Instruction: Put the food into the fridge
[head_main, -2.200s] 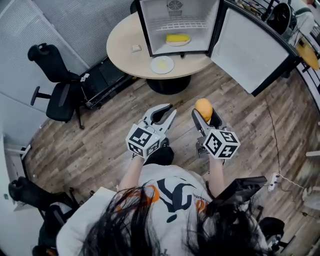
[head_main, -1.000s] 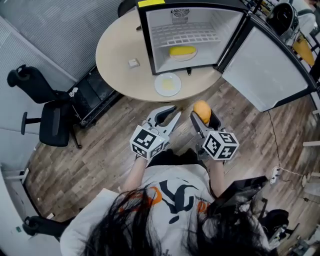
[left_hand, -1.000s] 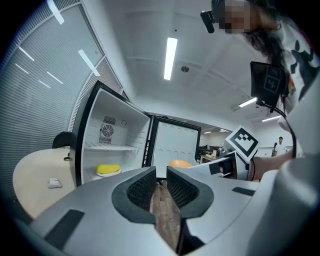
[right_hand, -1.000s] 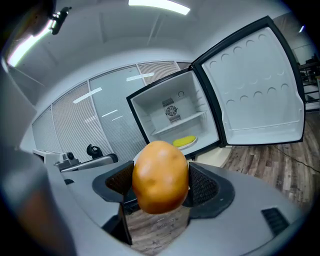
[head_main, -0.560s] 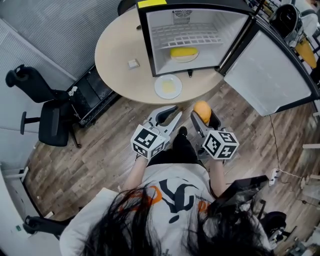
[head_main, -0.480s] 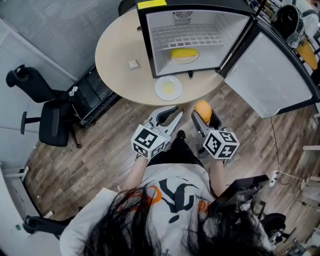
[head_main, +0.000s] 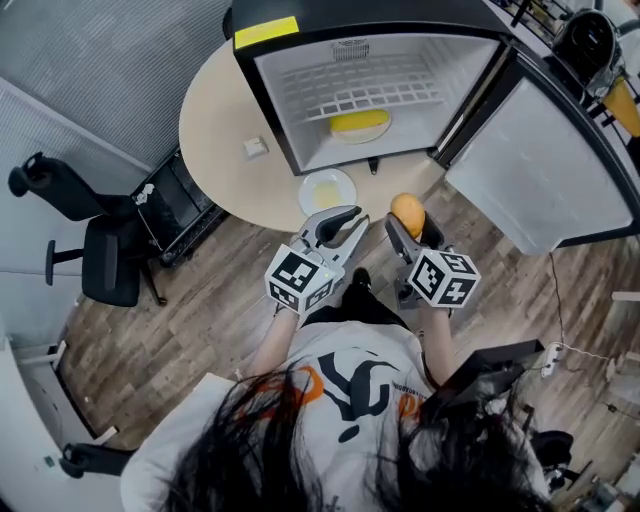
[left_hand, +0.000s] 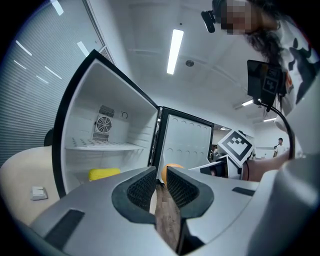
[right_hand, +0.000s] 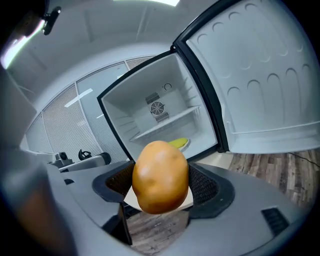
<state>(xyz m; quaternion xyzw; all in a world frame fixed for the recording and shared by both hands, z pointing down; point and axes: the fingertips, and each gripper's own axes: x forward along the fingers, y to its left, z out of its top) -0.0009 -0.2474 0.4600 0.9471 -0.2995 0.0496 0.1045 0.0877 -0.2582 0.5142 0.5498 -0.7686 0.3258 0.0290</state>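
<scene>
Step in hand: carry/approach. Food is held, not yet in the fridge.

R gripper (head_main: 410, 228): jaws pinching an orange-brown oval food item (right_hand: 160, 177), pads on both flanks, item upright and sticking out above the pads. Held in air over the wood floor, just short of the round table (head_main: 215, 130) edge, in front of the fridge opening.

L gripper (head_main: 340, 222): jaws nearly pressed together, only a thin slit, nothing between. Sits beside R gripper, idle.

Fridge (head_main: 262, 75) stands on the table, door (head_main: 520, 170) swung wide to the right. Inside: wire shelf (head_main: 350, 95) up top, bare; on the floor of the compartment a plate w/ a yellow item (head_main: 360, 123). Empty-looking plate (head_main: 327, 190) on the table just outside the opening; small white object (head_main: 256, 147) further left.

Next (judgement): reach R fwd and up over the table edge and outside plate, through the opening, clear of the door hinge side. Set the item on free compartment floor beside the yellow one, or on the shelf, then spread the jaws. Item is round, so may roll; lower it to contact before release.
</scene>
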